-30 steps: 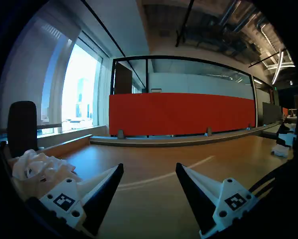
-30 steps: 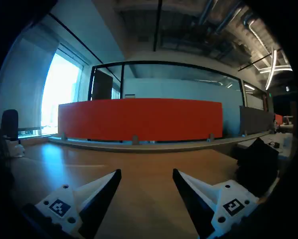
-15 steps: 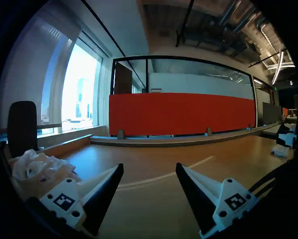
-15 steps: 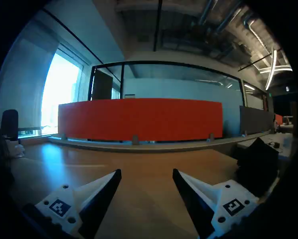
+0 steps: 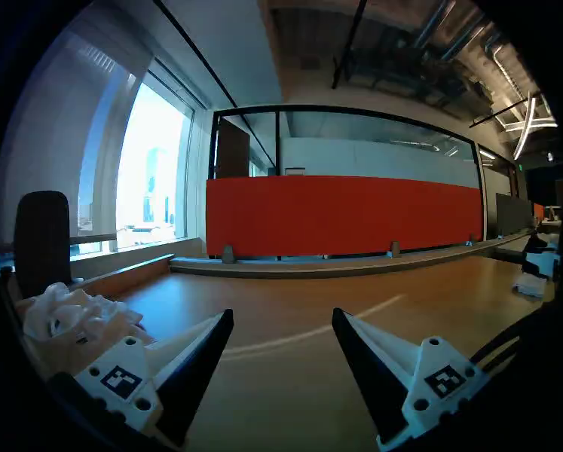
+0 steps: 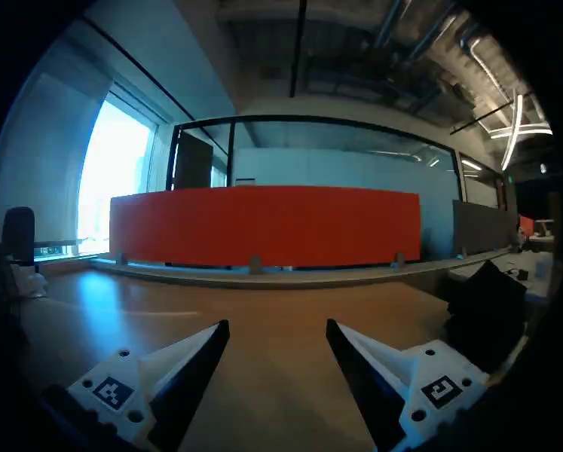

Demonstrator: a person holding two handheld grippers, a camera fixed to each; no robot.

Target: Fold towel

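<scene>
Left claw: your left gripper [image 5: 282, 312] has its jaws spread wide with nothing between them; bare wood shows in the gap.
Right claw: your right gripper [image 6: 277, 322] is just as wide and holds nothing.
Height: both sit low over the table [image 5: 296, 392], looking almost level along its top.
Towel: the towel [image 5: 66, 316] is a crumpled white heap at the left of the left gripper view. It lies just beside your left gripper's left-hand finger [image 5: 168, 361], outside the jaws, on something tan. You cannot tell from here whether finger and cloth touch.
Cable: a black cable [image 5: 511, 340] runs in by the right-hand finger in the left gripper view.
Dark bundle: in the right gripper view a black bundle [image 6: 486, 316] sits on the table [image 6: 281, 392] beyond the right-hand finger; what it is you cannot tell.
White scrap: a small white shape [image 6: 31, 284] shows at the far left edge of the right gripper view, too small to name.
Chair: a black chair back [image 5: 41, 239] stands behind the towel.
Far right: some white items [image 5: 533, 280] lie at the table's far right edge, well apart from the towel.
Far edge: a red partition [image 5: 341, 215] runs along the back of the table, with glass above it.
Window: a bright window [image 5: 151, 188] is on the left.
</scene>
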